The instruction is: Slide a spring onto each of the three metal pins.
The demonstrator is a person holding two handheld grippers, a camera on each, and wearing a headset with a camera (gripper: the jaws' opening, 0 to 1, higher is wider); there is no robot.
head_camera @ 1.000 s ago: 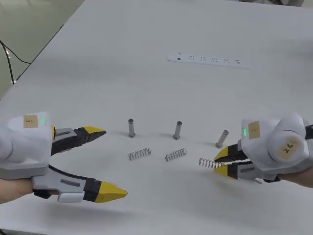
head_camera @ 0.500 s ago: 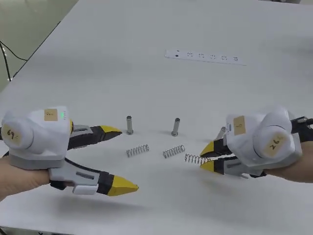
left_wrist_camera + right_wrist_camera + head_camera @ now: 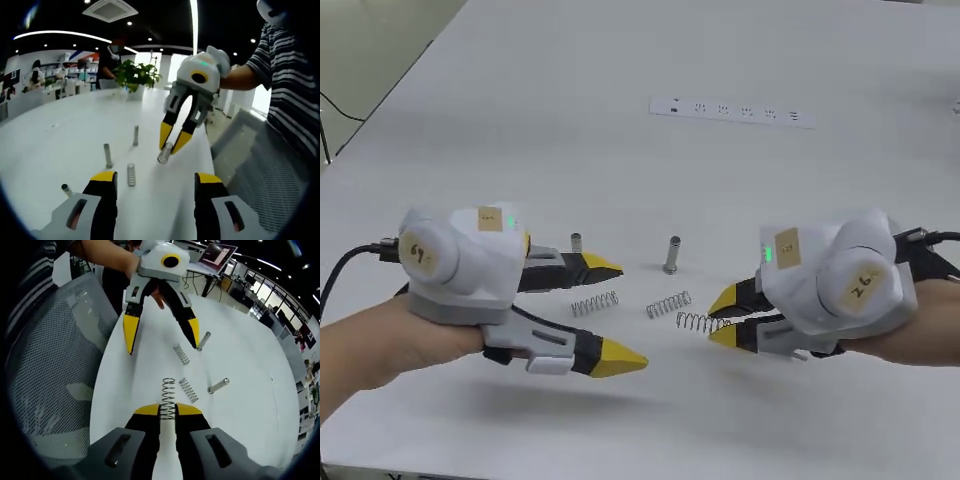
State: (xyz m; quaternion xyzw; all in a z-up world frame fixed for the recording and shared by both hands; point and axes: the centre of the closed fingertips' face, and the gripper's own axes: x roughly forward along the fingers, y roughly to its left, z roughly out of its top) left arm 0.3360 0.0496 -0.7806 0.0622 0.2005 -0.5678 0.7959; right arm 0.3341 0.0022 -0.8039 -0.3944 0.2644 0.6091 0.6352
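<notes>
- the left gripper sits low on the left of the head view, its jaws wide apart, one above the other, with the yellow tips pointing right.
- the left hand wraps the gripper's white body from behind, and the forearm comes in from the lower left.
- the right gripper faces it from the right with its yellow tips pointing left. the jaws are nearly together, clamped on one end of a spring that sticks out past the tips.
- the right hand grips the white body from the rear.
- the two grippers point at each other, tips near but apart.
- in the left gripper view, a bare forearm and a striped sleeve lead back from the right gripper.
</notes>
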